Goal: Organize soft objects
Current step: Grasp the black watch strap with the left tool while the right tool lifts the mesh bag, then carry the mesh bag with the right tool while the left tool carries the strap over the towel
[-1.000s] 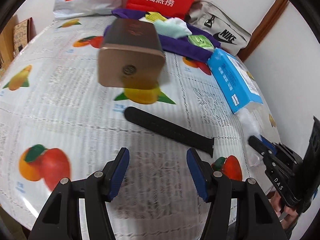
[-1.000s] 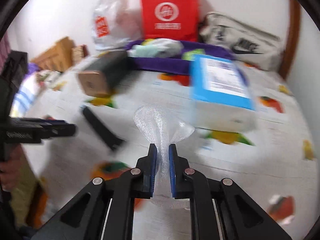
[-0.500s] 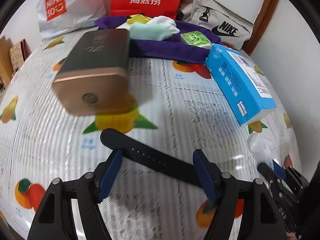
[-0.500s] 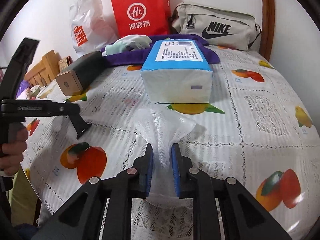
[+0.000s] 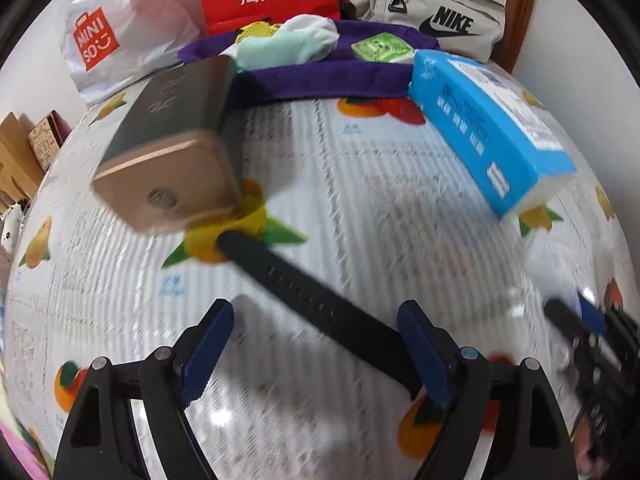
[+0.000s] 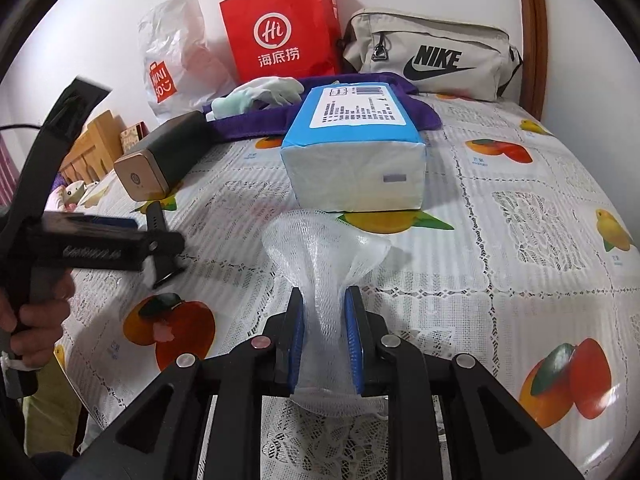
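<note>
A black watch strap [image 5: 320, 300] lies slanted on the fruit-print tablecloth. My left gripper [image 5: 316, 344] hangs over its near end. Its jaws are opening, the strap runs between the blue pads, and neither pad presses on it. In the right wrist view the left gripper [image 6: 160, 244] shows from the side, held by a hand [image 6: 36, 320]. My right gripper [image 6: 325, 332] is shut on a white foam net [image 6: 324, 252] that fans out above the pads and rests on the cloth. Behind it lies a purple cloth tray [image 5: 320, 76] with pale socks [image 5: 288, 40].
A blue tissue pack [image 6: 356, 152] lies just beyond the net. A dark box with a gold end [image 5: 172, 160] sits left of the strap. A red paper bag [image 6: 280, 28], a white plastic bag [image 6: 172, 52] and a grey Nike bag [image 6: 432, 56] line the wall.
The left gripper moved forward over the strap and spread its fingers wider. The right gripper came down near the tissue pack, and its pads eased slightly apart around the net.
</note>
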Demonstrator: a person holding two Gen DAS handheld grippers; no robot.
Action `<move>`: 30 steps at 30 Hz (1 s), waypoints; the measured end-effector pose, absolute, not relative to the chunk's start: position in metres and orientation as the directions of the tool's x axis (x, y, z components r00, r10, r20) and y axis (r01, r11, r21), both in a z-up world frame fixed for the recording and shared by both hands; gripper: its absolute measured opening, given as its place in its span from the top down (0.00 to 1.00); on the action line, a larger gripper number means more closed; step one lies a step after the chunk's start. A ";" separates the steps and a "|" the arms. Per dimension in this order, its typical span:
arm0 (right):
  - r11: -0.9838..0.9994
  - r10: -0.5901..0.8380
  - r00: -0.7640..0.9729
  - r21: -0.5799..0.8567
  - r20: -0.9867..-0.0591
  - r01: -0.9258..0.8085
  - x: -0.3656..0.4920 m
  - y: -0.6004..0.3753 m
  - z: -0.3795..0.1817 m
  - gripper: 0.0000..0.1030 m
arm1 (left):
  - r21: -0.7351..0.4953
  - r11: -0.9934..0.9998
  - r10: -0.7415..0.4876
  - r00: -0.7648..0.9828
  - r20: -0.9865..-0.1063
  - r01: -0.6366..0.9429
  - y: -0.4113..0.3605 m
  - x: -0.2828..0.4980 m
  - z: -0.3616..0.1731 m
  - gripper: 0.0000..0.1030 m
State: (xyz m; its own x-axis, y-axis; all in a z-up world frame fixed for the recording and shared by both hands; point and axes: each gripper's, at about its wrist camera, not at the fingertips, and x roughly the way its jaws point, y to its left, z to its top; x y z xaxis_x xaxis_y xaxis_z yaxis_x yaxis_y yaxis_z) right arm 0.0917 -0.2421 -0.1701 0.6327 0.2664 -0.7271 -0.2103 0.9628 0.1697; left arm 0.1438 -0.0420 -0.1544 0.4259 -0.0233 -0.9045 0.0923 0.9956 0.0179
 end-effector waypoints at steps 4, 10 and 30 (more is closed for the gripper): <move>0.964 0.261 0.635 0.162 -0.728 -0.211 0.092 -0.241 -0.170 0.80 | 0.017 0.997 -0.015 0.409 -0.912 0.075 -0.023 0.133 -0.155 0.18; 0.967 0.248 0.638 0.149 -0.729 -0.206 0.092 -0.239 -0.170 0.80 | 0.015 0.997 -0.021 0.432 -0.901 0.078 -0.014 0.128 -0.154 0.28; 0.973 0.221 0.631 0.122 -0.743 -0.196 0.094 -0.233 -0.169 0.76 | -0.024 0.993 -0.084 0.541 -0.837 0.116 -0.021 0.132 -0.153 0.79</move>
State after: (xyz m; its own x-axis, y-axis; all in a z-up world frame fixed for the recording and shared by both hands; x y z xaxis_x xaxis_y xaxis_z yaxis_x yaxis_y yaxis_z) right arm 0.0936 -0.2334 -0.1690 0.6315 0.2206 -0.7434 -0.1960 0.9730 0.1223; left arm 0.1322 -0.0205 -0.1531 0.5412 -0.0840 -0.8367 0.1164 0.9929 -0.0244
